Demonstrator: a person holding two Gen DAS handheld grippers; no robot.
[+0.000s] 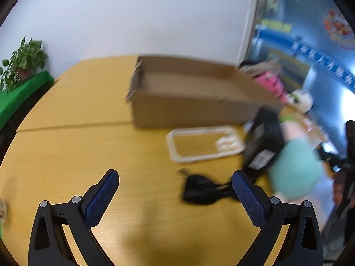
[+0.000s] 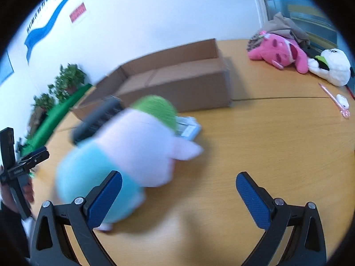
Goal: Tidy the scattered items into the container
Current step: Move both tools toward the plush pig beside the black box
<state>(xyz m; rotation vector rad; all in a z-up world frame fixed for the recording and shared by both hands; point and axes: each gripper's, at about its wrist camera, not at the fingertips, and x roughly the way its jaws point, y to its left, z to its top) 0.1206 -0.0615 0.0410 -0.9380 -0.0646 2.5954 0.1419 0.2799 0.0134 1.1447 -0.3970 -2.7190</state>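
Left hand-held gripper [image 1: 175, 190]: jaws wide apart, holding nothing; right hand-held gripper [image 2: 179, 194]: jaws likewise apart, empty. Plush toy [image 2: 124, 155] (green top, pale body, teal base) sits on the worktop [image 2: 266, 146], just beside the right gripper's left finger, blurred; cardboard box [image 2: 177, 82] open behind it. Judged light, soft and compressible, not fragile; best grip probably across the pale midsection, squeezing firmly. Black strap [image 1: 199, 189] near the left gripper: limp, pinch at the bulky middle.
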